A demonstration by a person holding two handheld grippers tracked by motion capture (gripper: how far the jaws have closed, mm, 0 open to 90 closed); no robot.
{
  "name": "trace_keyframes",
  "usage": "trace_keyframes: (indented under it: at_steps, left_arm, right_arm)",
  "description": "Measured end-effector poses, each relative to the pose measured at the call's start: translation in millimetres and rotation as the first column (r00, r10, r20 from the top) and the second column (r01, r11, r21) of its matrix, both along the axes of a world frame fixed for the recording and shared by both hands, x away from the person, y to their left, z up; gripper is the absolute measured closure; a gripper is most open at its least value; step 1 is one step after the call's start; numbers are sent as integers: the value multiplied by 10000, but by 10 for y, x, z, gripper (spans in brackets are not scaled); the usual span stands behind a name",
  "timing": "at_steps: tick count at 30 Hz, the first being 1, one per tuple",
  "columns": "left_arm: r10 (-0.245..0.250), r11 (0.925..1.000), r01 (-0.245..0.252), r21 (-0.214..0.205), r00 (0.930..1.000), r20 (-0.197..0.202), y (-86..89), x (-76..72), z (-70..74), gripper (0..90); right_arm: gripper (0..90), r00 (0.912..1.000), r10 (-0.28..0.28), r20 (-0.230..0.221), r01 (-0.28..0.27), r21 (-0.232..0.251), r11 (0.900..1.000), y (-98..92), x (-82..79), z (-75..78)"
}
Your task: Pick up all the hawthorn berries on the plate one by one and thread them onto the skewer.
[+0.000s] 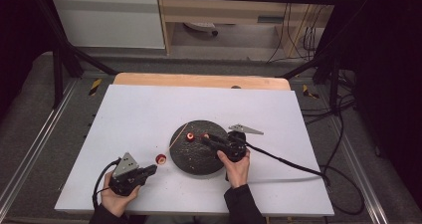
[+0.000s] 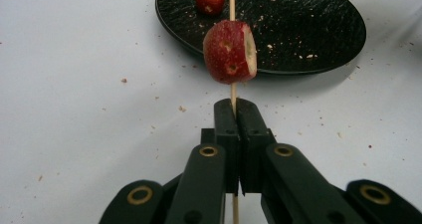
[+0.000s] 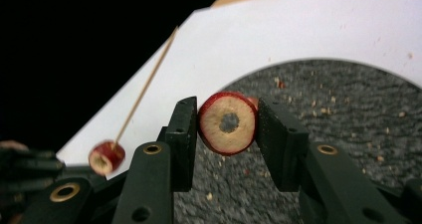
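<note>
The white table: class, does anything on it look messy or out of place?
Yes. Small reddish-brown crumbs lie scattered over the white table and the black plate, likely bits shed by the cored red fruit threaded on the skewer.

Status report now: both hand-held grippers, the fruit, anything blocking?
Left hand-held gripper shut on skewer, one fruit piece threaded. Right hand-held gripper shut on cored fruit piece over black plate. Nothing blocking.
</note>
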State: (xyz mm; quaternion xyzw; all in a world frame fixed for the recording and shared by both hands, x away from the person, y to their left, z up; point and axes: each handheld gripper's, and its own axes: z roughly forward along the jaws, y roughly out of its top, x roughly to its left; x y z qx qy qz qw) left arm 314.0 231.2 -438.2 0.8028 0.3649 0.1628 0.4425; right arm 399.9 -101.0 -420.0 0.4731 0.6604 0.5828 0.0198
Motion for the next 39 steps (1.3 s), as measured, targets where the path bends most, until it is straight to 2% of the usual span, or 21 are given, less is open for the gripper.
trace_keyframes:
  at_steps: [6,12,23,28,30,31,39]
  left_arm:
    - [-7,9999,8,-117,10000,71,-30,-16,-2,883]
    - [-36,9998,39,-214,9999,150,-78,-31,-5,883]
    - [107,9983,-97,-578,9998,178,-182,-44,-7,882]
    - [234,9971,-226,-731,9997,102,-247,-40,-11,882]
    - [261,9966,-251,-780,9996,123,-277,-41,-4,882]
    - [274,9964,-263,-805,9996,120,-290,-40,2,882]
    - [287,9959,-259,-863,9991,318,-416,-21,44,882]
  right_arm:
    - [617,9981,-530,304,500,924,9945,-6,7,71]
    - [617,9933,-967,636,859,1540,9843,-28,22,131]
    - [617,9849,-1534,805,1320,2243,9655,-22,93,143]
    - [617,9798,-1784,905,1493,2624,9533,-19,118,147]
    - [617,9762,-1881,1075,1534,2699,9506,-26,128,152]
    - [617,9762,-1925,1002,1581,2788,9473,-28,127,164]
    - [617,9680,-2213,1187,1739,3193,9316,-71,159,233]
